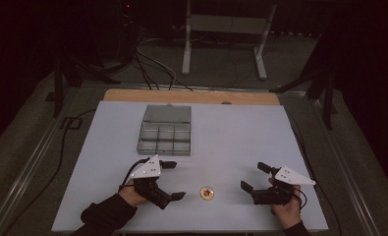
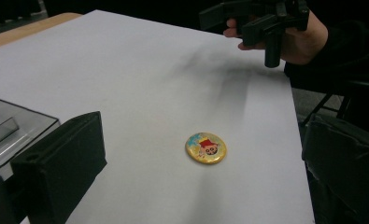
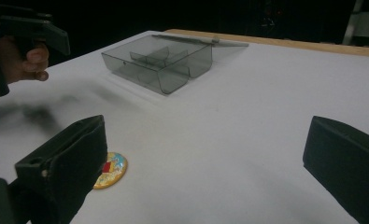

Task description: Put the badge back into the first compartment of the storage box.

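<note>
Table: a white sheet (image 1: 231, 132) covers the top, with a strip of bare wood (image 1: 191, 96) along the far edge.
Room: dark, with a grey floor, cables (image 1: 152, 64) and a white metal stand (image 1: 226, 29) behind the table.
Box: a clear plastic box (image 1: 165, 130) with dividers sits open on the far middle of the sheet, lid laid back.
Badge: a round yellow badge (image 1: 207, 192) lies flat near the front edge, between the two grippers and touching neither.
Left gripper (image 1: 173, 180): held low to the left of the badge, jaws wide apart, nothing between them.
Right gripper (image 1: 253, 176): held to the right of the badge, jaws apart and empty.
</note>
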`<state>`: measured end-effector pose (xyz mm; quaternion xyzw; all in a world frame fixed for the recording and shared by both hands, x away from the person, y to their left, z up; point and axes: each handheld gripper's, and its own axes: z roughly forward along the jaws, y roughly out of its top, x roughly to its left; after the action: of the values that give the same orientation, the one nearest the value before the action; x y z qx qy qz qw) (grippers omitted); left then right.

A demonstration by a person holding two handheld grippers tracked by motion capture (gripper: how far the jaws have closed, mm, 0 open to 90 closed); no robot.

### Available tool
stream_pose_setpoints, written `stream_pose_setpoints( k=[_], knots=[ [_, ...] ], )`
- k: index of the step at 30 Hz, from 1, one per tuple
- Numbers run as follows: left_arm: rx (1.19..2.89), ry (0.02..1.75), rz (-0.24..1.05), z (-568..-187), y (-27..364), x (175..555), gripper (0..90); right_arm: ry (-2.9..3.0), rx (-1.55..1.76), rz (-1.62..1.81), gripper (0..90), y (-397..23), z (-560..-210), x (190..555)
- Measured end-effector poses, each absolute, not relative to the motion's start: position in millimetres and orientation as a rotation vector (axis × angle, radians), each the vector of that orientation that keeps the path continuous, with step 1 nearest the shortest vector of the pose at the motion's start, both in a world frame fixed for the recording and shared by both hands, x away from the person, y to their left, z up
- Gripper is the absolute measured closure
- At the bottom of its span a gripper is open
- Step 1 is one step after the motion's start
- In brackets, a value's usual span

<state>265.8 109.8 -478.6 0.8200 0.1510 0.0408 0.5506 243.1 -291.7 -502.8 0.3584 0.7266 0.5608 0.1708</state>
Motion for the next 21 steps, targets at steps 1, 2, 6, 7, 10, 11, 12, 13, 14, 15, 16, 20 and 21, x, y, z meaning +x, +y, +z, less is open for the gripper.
stream_pose_setpoints(
  k=[1,2,6,7,10,11,12,13,14,15,16,20,21],
  knots=[
    [1.941,0.355,0.095,-478.8,107.7,266.0,0.3,2.063,1.02,1.592,0.0,-291.8,-502.9,243.2],
    [1.941,0.354,0.092,-479.0,105.5,266.3,0.3,2.063,1.022,1.595,0.0,-291.9,-502.9,243.3],
    [1.95,0.341,0.085,-480.8,95.2,267.9,0.3,2.064,1.021,1.596,0.0,-292.1,-503.1,243.5],
    [1.952,0.34,0.082,-481.4,92.5,268.2,0.3,2.064,1.025,1.599,0.0,-292.3,-503.1,243.4],
    [1.962,0.332,0.072,-484.2,84.0,268.4,0.3,2.063,1.03,1.602,0.0,-292.6,-503.0,243.3],
    [1.962,0.332,0.072,-484.2,84.0,268.4,0.3,2.063,1.03,1.602,0.0,-292.6,-503.0,243.3],
    [1.971,0.325,0.065,-486.1,79.3,268.8,0.3,2.065,1.028,1.6,0.0,-292.7,-503.2,243.5],
    [1.974,0.324,0.058,-487.0,77.1,269.0,0.3,2.067,1.029,1.601,0.0,-293.0,-503.3,243.7],
    [1.98,0.323,0.057,-487.9,74.9,269.0,0.3,2.066,1.03,1.603,0.0,-292.9,-503.3,243.8],
    [1.985,0.319,0.055,-488.8,72.7,269.1,0.3,2.067,1.027,1.602,0.0,-292.9,-503.5,243.8],
    [1.99,0.316,0.052,-489.7,70.6,269.2,0.3,2.071,1.025,1.6,0.0,-292.7,-503.8,244.0],
    [2.004,0.309,0.04,-493.8,63.3,269.0,0.3,2.071,1.027,1.604,0.0,-292.6,-503.9,244.1],
    [2.012,0.304,0.04,-494.8,61.4,268.6,0.3,2.074,1.026,1.601,0.0,-292.6,-504.0,244.1]
  ],
)
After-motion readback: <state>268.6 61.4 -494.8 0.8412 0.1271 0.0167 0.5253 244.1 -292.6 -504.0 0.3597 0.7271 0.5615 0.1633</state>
